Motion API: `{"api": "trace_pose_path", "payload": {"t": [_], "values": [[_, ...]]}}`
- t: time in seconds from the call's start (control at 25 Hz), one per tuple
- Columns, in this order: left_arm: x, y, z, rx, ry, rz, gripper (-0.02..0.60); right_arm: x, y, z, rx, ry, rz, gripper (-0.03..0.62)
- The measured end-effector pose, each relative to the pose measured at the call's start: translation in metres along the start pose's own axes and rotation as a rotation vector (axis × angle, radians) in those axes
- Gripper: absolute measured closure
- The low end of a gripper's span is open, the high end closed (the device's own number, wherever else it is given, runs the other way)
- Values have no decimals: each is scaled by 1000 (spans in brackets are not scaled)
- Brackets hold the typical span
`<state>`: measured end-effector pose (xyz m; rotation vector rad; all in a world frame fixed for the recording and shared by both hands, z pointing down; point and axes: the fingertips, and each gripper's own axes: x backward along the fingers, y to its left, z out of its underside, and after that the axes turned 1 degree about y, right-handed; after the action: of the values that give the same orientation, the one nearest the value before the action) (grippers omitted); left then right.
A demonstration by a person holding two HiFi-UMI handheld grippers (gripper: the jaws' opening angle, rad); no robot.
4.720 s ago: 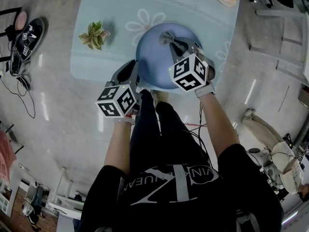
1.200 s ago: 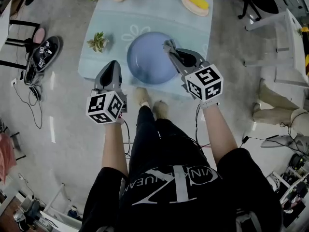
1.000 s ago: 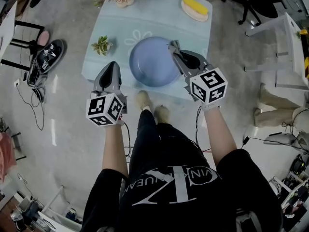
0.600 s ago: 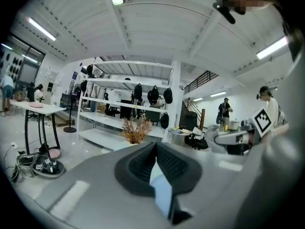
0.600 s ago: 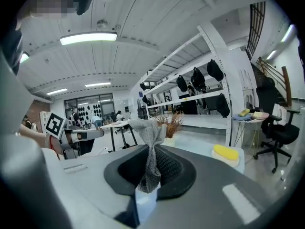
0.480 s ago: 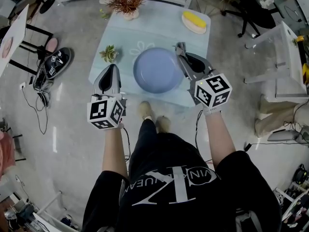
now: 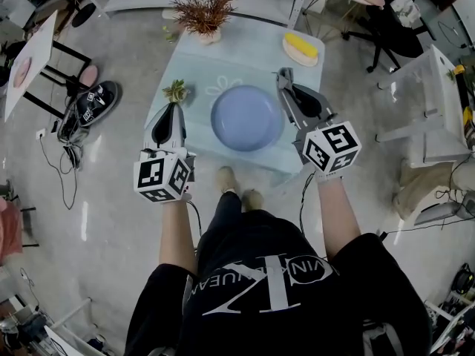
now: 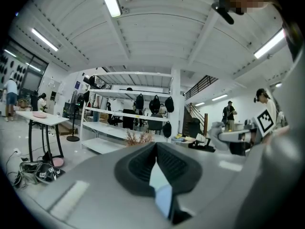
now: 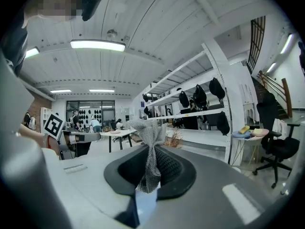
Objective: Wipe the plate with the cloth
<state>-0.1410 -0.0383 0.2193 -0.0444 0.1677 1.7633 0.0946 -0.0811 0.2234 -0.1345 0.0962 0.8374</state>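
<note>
While right claw (image 7: pixel 282 76) grips cloth (image 9: pixel 150 147), clenched left claw (image 7: pixel 172 110) hangs beside plate (image 7: pixel 246 117) near small succulent (image 7: pixel 177 91).

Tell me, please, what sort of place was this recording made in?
Probably a workshop or lab hall, not a home: white storage shelving hung with black bags, an office chair, and long strip lights on a high ceiling.

The head view looks steeply down from high above the plate (image 7: pixel 246 117), taking in the whole tabletop (image 7: pixel 194 65) and the floor (image 7: pixel 104 206) around it. Both gripper views sit low on the plate's near side, facing across and slightly upward toward the white shelving (image 8: pixel 126 113). The right one looks closely past the cloth (image 9: pixel 151 147) in its fingers (image 9: pixel 174 168). All three views share the dried plant (image 7: pixel 208 10) beyond the plate.
</note>
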Motion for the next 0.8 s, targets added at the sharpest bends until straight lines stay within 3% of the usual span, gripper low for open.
{"api": "trace_pose_path", "payload": {"t": [0.4,0.8], "values": [[13,9,-37,-31,-50,-19,581,15,2,-33,8,-57,28,553],[22,18,-48,-33,-74,-27,581,21,1,-39,4,-72,52,553]]}}
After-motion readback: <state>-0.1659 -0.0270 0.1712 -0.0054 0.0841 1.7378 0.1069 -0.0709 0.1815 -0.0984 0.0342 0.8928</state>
